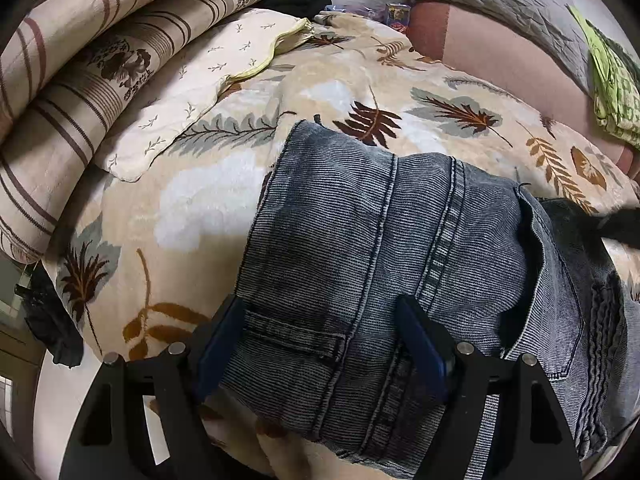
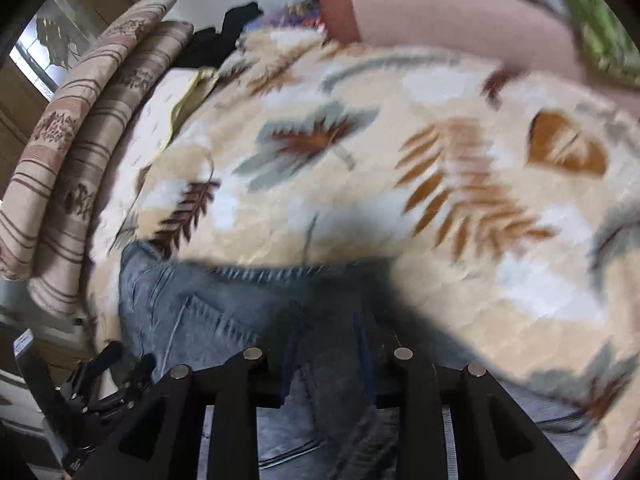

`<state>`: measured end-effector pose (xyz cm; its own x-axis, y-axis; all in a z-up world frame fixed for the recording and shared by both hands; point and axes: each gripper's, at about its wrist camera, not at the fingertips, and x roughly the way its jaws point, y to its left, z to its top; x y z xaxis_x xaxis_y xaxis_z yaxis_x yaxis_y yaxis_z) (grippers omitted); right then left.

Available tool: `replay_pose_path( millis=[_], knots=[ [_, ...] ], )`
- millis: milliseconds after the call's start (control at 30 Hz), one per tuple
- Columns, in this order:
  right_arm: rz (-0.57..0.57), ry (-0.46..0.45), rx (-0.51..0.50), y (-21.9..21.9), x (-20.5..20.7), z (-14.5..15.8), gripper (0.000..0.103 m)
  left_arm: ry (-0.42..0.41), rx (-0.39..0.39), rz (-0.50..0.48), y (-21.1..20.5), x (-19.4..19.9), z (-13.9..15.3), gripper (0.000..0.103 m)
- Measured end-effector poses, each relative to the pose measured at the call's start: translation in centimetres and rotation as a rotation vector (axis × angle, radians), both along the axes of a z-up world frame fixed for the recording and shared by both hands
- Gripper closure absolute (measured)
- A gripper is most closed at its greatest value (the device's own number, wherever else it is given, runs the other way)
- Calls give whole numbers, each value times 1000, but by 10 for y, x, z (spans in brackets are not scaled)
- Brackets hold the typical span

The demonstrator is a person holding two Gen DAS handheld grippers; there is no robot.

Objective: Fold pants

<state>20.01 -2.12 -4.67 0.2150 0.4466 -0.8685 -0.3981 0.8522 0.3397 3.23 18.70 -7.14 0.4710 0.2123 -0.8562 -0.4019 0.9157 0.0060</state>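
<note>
Grey-blue denim pants lie folded on a leaf-patterned blanket. My left gripper is open, its blue-padded fingers spread wide over the near edge of the pants around a belt loop. In the blurred right wrist view the pants lie at the lower left of the blanket. My right gripper has its fingers close together with denim between them; blur and shadow hide the grip itself.
Striped folded quilts and a cream pillow lie at the left. A pink headboard cushion and a green cloth are at the back right. Dark clothing lies at the far end.
</note>
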Motion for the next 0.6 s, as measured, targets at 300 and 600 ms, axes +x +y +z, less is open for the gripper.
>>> replay_pose_path(
  millis=[300, 600],
  knots=[
    [-14, 4, -6, -6, 0, 0, 73, -6, -4, 1, 0, -1, 0, 24],
    [-47, 70, 27, -5, 2, -19, 39, -36, -53, -9, 6, -4, 3, 23]
  ],
)
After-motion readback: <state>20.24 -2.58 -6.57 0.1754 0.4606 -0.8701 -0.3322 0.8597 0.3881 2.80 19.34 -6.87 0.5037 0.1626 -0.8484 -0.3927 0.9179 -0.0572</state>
